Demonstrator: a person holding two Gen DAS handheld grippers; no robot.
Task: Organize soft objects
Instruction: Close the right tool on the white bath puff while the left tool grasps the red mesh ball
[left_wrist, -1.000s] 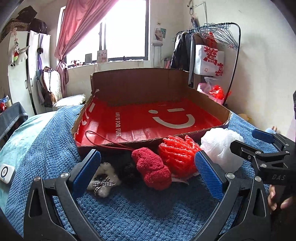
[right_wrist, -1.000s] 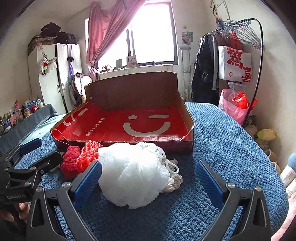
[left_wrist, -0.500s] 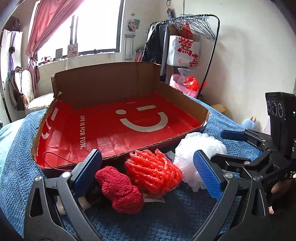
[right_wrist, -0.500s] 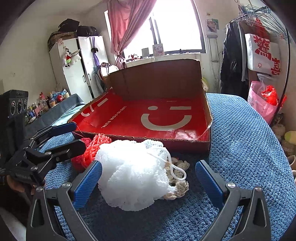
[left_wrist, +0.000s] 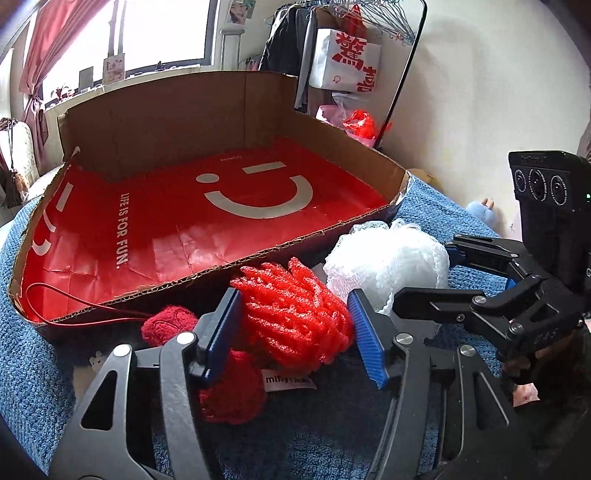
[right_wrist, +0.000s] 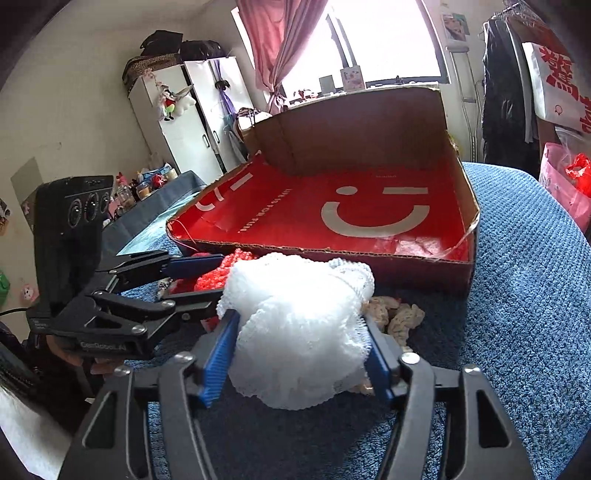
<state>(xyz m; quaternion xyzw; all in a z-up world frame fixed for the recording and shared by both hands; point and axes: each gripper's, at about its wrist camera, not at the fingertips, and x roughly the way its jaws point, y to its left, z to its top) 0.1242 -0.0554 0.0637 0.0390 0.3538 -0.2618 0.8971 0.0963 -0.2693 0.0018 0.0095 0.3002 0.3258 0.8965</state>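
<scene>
My left gripper (left_wrist: 295, 332) is shut on a bright red mesh puff (left_wrist: 295, 314) that lies on the blue blanket in front of the box. My right gripper (right_wrist: 299, 354) is shut on a white mesh bath puff (right_wrist: 295, 325), which also shows in the left wrist view (left_wrist: 388, 266). A dark red fuzzy sock (left_wrist: 229, 391) lies under and left of the left gripper. A beige knitted piece (right_wrist: 399, 317) lies behind the white puff. The open cardboard box (left_wrist: 303, 236) with a red smiley lining stands just behind them.
The blue textured blanket (right_wrist: 524, 295) covers the bed around the box. A clothes rack (left_wrist: 369, 44) with hangers and bags stands at the back right. A white wardrobe (right_wrist: 184, 122) stands at the left. Each gripper shows in the other's view.
Both grippers have moved forward and closed: the left on the bright red puff, the right on the white puff. Before, both were wide open.
</scene>
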